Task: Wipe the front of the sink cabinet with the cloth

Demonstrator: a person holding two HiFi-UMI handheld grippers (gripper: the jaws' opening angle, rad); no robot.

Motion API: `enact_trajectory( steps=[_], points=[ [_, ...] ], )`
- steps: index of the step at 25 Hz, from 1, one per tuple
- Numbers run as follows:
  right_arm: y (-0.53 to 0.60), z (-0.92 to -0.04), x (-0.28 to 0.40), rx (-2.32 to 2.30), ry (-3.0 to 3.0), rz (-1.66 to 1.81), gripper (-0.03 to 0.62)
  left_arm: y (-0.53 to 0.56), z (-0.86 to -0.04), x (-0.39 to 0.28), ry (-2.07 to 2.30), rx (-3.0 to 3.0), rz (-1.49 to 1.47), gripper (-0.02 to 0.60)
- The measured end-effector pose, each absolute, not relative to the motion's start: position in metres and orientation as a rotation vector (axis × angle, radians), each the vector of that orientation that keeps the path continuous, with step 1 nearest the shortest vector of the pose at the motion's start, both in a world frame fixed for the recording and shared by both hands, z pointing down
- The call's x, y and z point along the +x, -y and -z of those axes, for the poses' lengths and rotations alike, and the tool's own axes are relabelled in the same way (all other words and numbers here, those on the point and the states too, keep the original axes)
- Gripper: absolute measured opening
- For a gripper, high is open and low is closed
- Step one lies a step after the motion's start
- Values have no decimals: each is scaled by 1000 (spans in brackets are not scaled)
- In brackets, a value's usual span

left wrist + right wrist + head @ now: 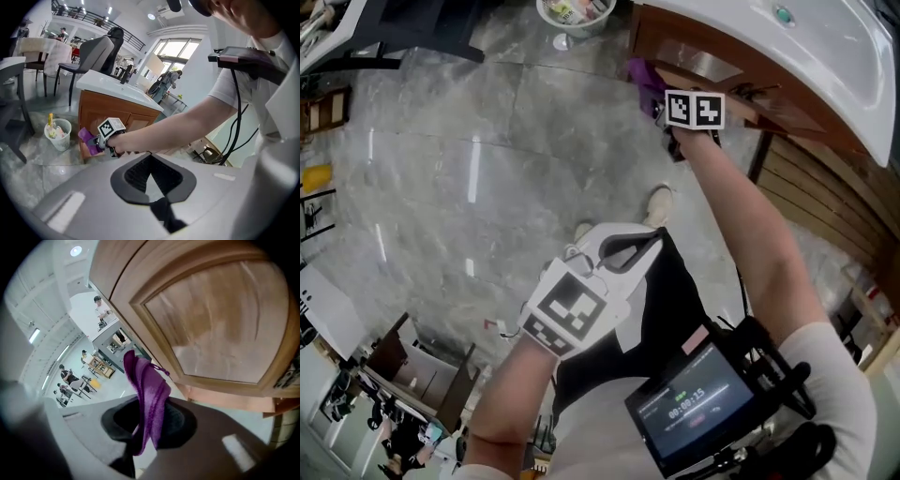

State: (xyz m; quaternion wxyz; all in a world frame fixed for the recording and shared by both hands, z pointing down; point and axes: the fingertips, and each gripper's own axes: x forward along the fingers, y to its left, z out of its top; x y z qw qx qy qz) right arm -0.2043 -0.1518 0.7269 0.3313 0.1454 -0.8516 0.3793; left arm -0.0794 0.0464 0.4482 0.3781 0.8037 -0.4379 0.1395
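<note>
Jaws of your right gripper pinch the cloth just beside the cabinet door; your left gripper has its jaws together, empty. You seem mid-wipe: next, press the cloth flat to the door and sweep across.

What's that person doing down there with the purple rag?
A person is cleaning the sink cabinet. The right gripper is shut on the purple cloth and holds it up at the wooden cabinet door, just under the white sink. From here I cannot tell whether the cloth is pressed flat on the wood. The left gripper is shut with nothing in it and hangs near the person's body, away from the cabinet.
</note>
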Motion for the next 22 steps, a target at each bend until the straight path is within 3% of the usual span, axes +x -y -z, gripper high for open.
enact_trajectory(
  steps=[8, 22],
  points=[
    [169, -763, -222, 441, 2187, -1187, 83, -60, -468, -101, 1156, 1988, -355, 8],
    [216, -781, -140, 711, 2128, -1358, 83, -35, -473, -72, 1050, 2043, -377, 8]
  ],
)
